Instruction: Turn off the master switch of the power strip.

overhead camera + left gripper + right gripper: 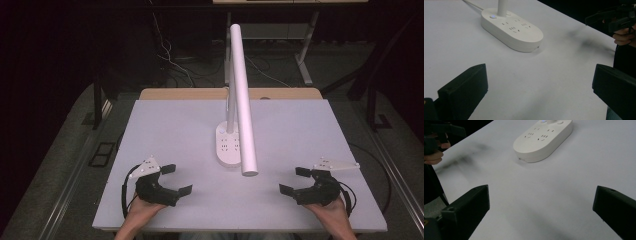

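Observation:
A white desk lamp stands at the middle of the table, its oval base (229, 145) carrying several sockets and its long white bar (242, 95) reaching toward me. My left gripper (178, 179) rests open at the near left, nothing between its jaws. My right gripper (293, 181) is open at the near right, also holding nothing. In the left gripper view the base (511, 28) lies ahead of the open left gripper (540, 97), with the right gripper (614, 17) far off. In the right gripper view the base (544, 140) sits ahead of the open right gripper (541, 217).
The white table top (165, 130) ends in a wooden strip (190, 94) at the back. Beyond it are dark floor, cables (172, 60) and another desk's legs (304, 55). A white cord (472, 5) leaves the lamp base.

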